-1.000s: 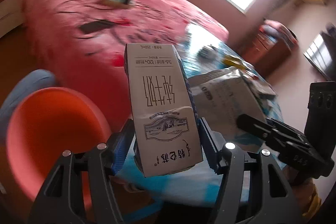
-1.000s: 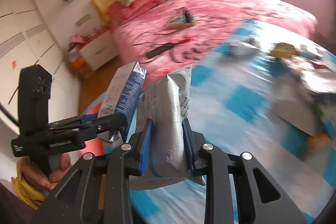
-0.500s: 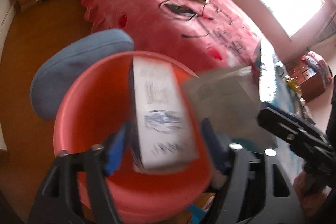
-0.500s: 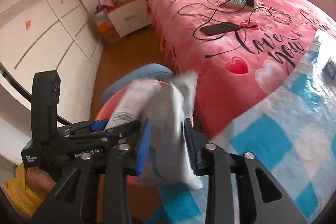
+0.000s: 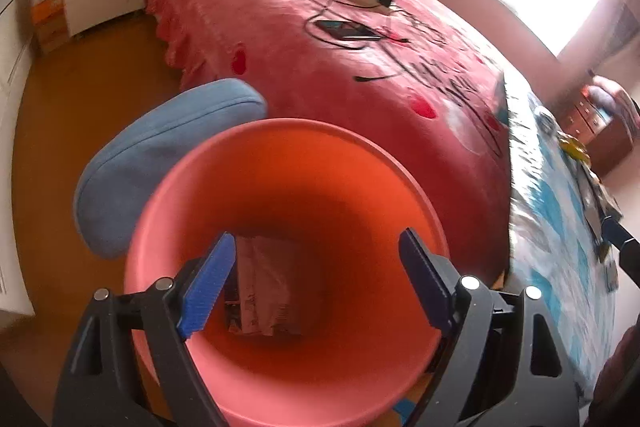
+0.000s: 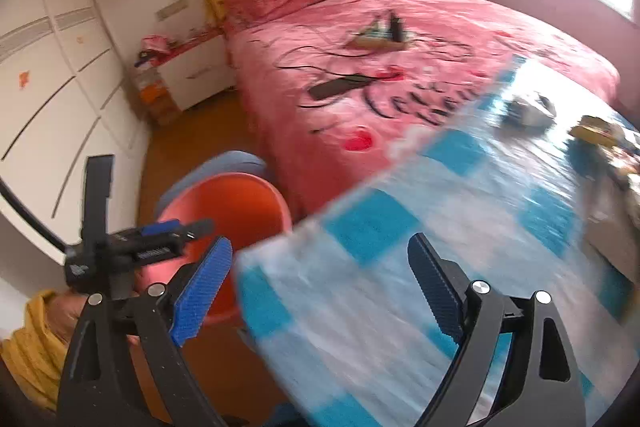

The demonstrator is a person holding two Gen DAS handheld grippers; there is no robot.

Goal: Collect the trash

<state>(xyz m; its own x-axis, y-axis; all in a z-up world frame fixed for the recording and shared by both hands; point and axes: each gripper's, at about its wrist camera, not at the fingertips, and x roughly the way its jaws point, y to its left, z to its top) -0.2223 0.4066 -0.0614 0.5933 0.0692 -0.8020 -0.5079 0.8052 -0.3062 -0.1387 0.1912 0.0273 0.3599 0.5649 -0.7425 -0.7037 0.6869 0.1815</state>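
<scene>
We hold the left gripper (image 5: 316, 283) spread and empty above the pink bin (image 5: 280, 155); the crumpled packaging (image 5: 264, 291) lies at the bin's bottom. Our right gripper (image 6: 320, 283), also spread and empty, hangs over the near-left corner of the blue-checked tabletop (image 6: 460, 187).

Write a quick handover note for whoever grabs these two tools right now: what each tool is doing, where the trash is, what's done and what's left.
Left tool: open, holding nothing, pointing down into the orange bin.
Right tool: open, holding nothing, over the near edge of the blue checked table.
Done: a crumpled carton and wrapper lie at the bottom of the bin.
Left: small items sit at the far end of the table, a pale one and a yellow one; both are too blurred to identify. Check them and bin whatever is trash.
The bin stands on the floor beside the table corner, next to a blue cushion.
</scene>
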